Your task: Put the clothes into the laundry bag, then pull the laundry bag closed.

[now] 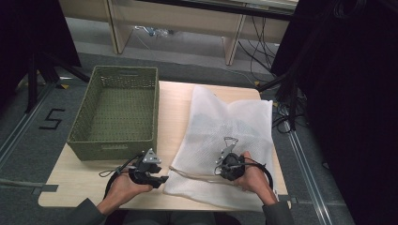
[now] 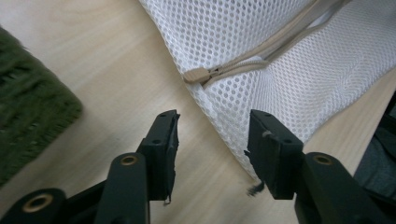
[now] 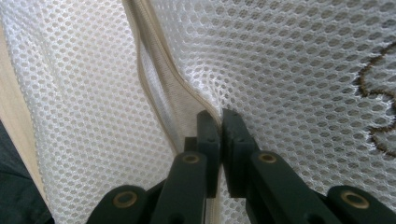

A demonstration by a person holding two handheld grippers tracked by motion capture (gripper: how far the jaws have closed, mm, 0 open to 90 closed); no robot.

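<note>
**Mesh bag pinched right, left jaws apart**

High view: mesh bag [image 1: 225, 136] right of centre on table [image 1: 173, 101], basket [image 1: 115, 112] upper left.
Left gripper view: left gripper [image 2: 212, 140] spread, nothing between; zipper pull [image 2: 198, 74] above.
Right gripper view: right gripper [image 3: 220, 123] clamped on mesh by the zipper seam, centre frame.

Both grippers are black: the left gripper [image 1: 149, 172] has a grey three-cornered plate [image 1: 150, 156] on top at 12 o'clock, the right gripper [image 1: 229, 166] a wiry metal frame. Brass-coloured pins [image 2: 129, 160] dot the jaws. Black cables [image 1: 110, 180] loop off each, and the sleeves [image 1: 84, 212] are grey.
</note>
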